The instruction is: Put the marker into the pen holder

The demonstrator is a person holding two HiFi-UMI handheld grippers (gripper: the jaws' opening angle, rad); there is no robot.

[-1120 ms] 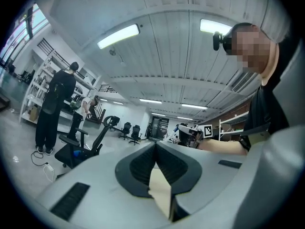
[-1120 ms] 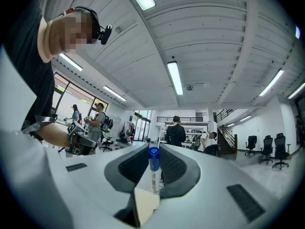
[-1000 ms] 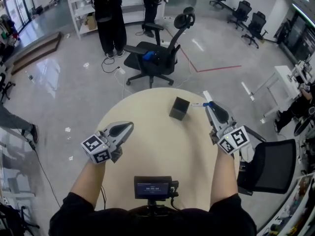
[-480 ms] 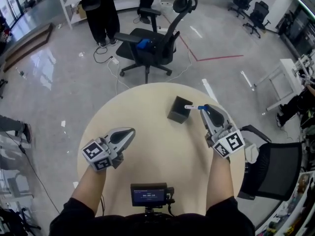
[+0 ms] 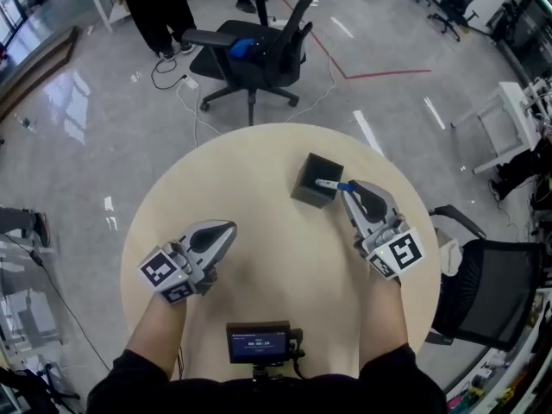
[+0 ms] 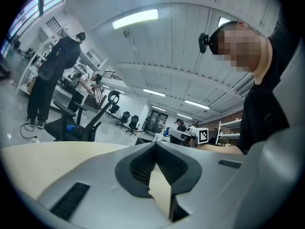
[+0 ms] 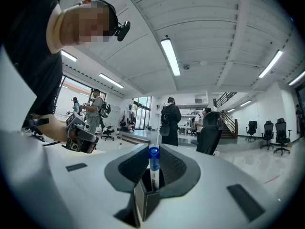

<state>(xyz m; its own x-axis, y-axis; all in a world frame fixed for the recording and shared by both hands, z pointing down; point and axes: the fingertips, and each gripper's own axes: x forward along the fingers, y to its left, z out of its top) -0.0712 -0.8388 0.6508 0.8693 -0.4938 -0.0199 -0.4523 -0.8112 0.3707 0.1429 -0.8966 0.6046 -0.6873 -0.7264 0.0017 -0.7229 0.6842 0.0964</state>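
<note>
Head view, marker (image 5: 328,184): white barrel with a blue cap, right of centre, its white end over the black pen holder (image 5: 309,182) on the round table (image 5: 259,162).
Head view, right gripper (image 5: 345,188): clamped on the marker.
Head view, left gripper (image 5: 226,228): lower left, above the table.
Left gripper view, left gripper (image 6: 155,147): tips together, nothing between.
Right gripper view, marker (image 7: 153,168): centre, blue cap uppermost, pinched between the jaws.
Right gripper view, pen holder (image 7: 145,202): lower centre; the marker's lower tip was hidden at its mouth.

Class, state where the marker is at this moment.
Head view, right of centre: the marker is clamped in the right gripper, its free end over the pen holder.
</note>
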